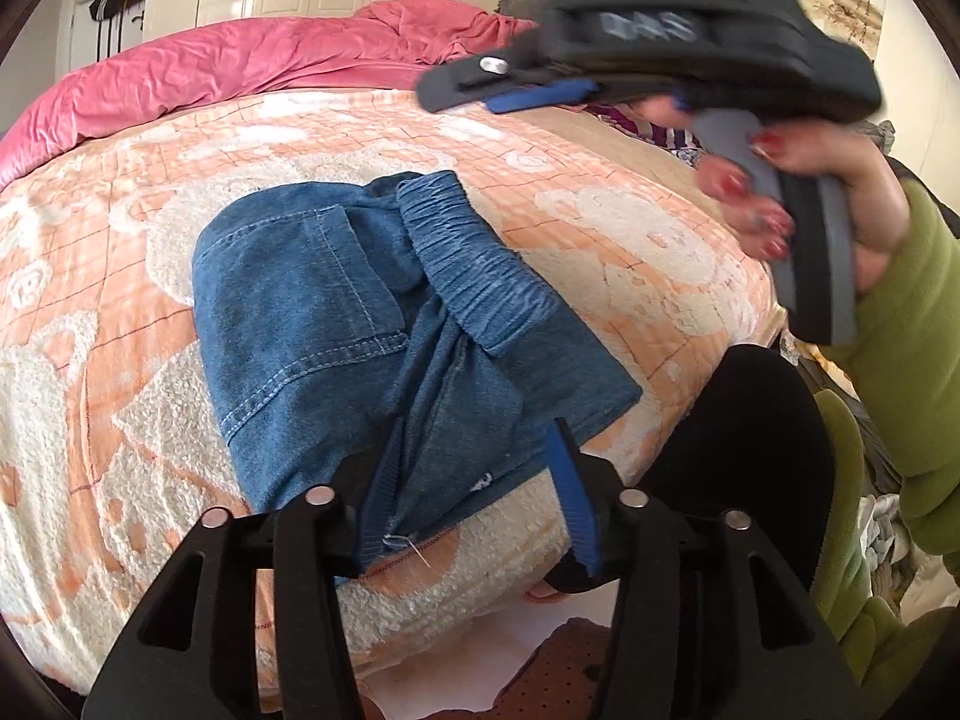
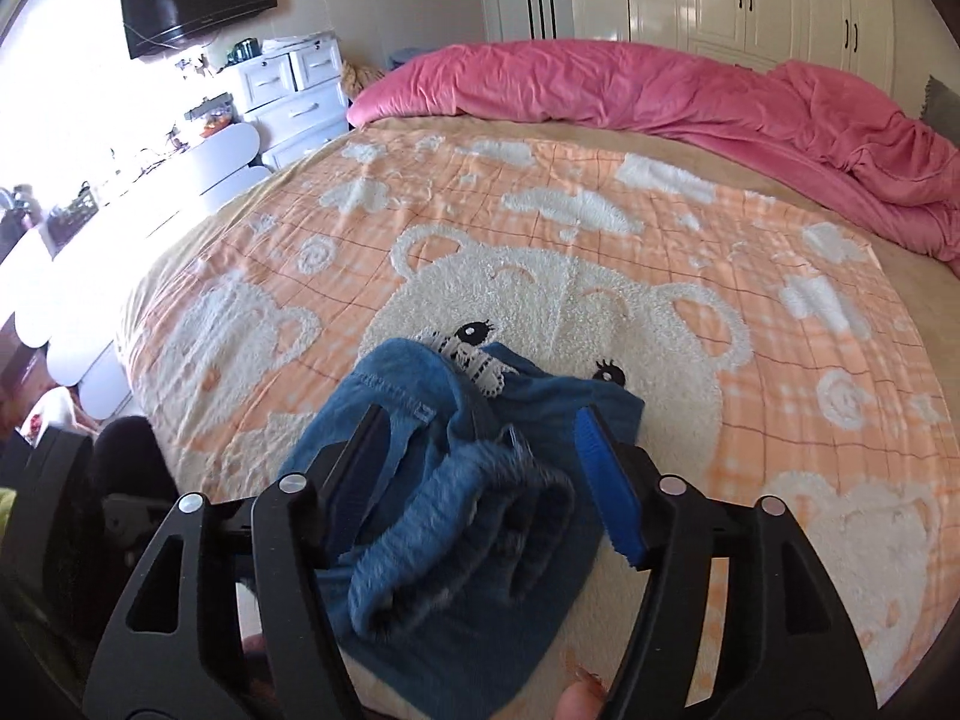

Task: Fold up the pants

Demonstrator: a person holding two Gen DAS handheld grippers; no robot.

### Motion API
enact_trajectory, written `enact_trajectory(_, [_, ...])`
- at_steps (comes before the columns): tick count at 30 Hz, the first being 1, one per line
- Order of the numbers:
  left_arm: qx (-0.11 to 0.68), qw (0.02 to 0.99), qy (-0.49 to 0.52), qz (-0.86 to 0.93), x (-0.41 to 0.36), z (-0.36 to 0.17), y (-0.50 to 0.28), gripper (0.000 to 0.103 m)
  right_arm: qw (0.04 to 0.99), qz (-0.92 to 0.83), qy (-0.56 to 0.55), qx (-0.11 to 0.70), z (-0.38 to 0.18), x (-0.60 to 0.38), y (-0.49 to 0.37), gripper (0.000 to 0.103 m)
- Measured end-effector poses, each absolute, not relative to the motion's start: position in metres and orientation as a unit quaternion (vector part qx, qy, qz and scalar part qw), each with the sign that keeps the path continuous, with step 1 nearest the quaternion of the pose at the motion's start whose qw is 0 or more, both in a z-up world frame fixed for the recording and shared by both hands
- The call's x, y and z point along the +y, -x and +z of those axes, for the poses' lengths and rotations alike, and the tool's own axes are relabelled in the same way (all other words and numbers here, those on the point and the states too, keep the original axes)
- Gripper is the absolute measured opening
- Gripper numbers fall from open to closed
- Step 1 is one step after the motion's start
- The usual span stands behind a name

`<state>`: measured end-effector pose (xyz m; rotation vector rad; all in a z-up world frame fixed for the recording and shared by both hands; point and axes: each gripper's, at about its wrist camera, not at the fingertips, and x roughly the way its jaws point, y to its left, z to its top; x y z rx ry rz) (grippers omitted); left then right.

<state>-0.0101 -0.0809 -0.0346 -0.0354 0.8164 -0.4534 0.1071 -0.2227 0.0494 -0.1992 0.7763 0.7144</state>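
Two grippers work over small blue denim pants lying bunched near the close edge of the peach bear blanket.

Both the left gripper and the right gripper have their fingers spread wide, holding nothing, with cloth lying between them. The stretchy waistband looks twisted. To fold well, each gripper should pinch one edge, pull the cloth flat, then lay it over slowly so corners meet.
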Motion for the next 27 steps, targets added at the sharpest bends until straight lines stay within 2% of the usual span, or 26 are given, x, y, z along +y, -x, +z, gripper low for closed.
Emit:
enact_trajectory(4, [0.387, 0.892, 0.033, -0.233, -0.073, -0.023, 0.021, 0.053, 0.861, 0.349, 0.114, 0.352, 0.046, -0.239, -0.074, 0.062])
enact_trajectory(11, [0.365, 0.911, 0.084, -0.173, -0.014, 0.001, 0.027, 0.060, 0.833, 0.396, 0.193, 0.334, 0.026, -0.230, -0.013, 0.063])
enact_trajectory(16, [0.405, 0.898, 0.106, -0.137, 0.009, -0.005, -0.003, 0.060, 0.799, 0.440, 0.269, 0.309, 0.009, -0.193, 0.017, 0.062])
enact_trajectory(18, [0.424, 0.885, 0.127, -0.144, 0.010, -0.009, -0.025, 0.060, 0.786, 0.441, 0.325, 0.288, -0.001, -0.172, 0.026, 0.058])
enact_trajectory(21, [0.441, 0.878, 0.121, -0.139, 0.000, -0.014, -0.046, 0.060, 0.775, 0.430, 0.384, 0.260, -0.015, -0.149, 0.031, 0.050])
enact_trajectory(22, [0.445, 0.877, 0.117, -0.137, -0.006, -0.017, -0.053, 0.060, 0.772, 0.429, 0.392, 0.259, -0.018, -0.146, 0.031, 0.034])
enact_trajectory(23, [0.454, 0.874, 0.111, -0.135, -0.011, -0.021, -0.062, 0.060, 0.764, 0.428, 0.405, 0.262, -0.024, -0.141, 0.031, 0.008])
enact_trajectory(24, [0.459, 0.872, 0.106, -0.132, -0.013, -0.024, -0.068, 0.060, 0.759, 0.429, 0.408, 0.269, -0.028, -0.140, 0.030, 0.004])
enact_trajectory(27, [0.470, 0.869, 0.101, -0.117, -0.016, -0.036, -0.082, 0.061, 0.746, 0.446, 0.397, 0.294, -0.032, -0.149, 0.030, 0.002])
